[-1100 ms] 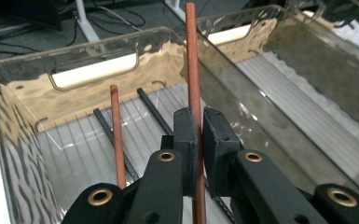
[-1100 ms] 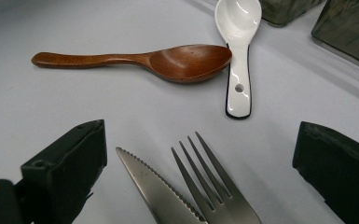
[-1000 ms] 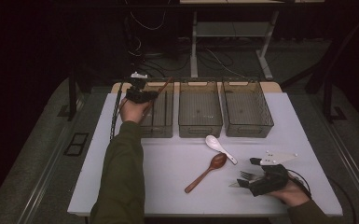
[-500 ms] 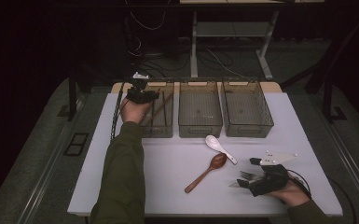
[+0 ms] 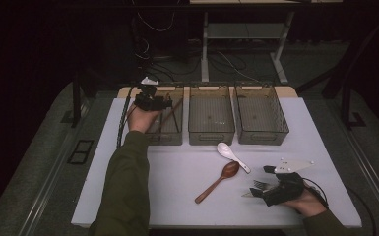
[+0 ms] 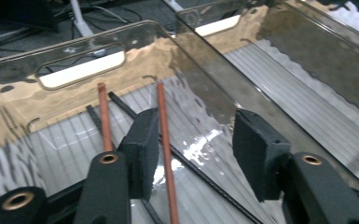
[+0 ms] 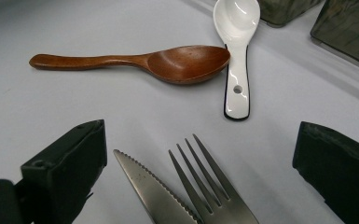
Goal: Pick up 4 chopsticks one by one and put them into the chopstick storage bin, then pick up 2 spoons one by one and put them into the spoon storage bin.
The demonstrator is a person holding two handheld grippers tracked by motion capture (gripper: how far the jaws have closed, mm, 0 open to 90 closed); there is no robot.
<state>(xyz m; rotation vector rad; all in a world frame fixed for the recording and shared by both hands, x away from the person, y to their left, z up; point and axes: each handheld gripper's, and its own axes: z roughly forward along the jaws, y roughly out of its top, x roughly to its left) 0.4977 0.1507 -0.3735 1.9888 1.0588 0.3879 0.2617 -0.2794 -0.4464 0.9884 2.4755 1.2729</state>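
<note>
The white worktop [image 5: 177, 177] carried three clear bins along its far edge. I had my left gripper [image 5: 153, 102] over the left bin [image 5: 170, 135], and its fingers had just been opening. They stood about half apart with nothing pressed between them. In the left gripper view, one reddish chopstick [image 6: 166, 140] ran up through the gap beside the left finger, touching neither pad that I could see. Its mate [image 6: 104, 116] lay just outside that finger. Both leaned inside the bin against its far wall, over a pair of black sticks [image 6: 121, 106] on the floor. I judged the chopsticks delivered, so that part of the sorting was done.

My right gripper [image 5: 266, 189] rested at the near right, fingers spread wide and gripping nothing. A fork [image 7: 210, 186] and knife [image 7: 149, 186] lay on the worktop between them. Farther off, left of centre, the wooden spoon [image 7: 135, 63] touched the white spoon [image 7: 235, 56] at their bowls. Those four remained to be binned.
</note>
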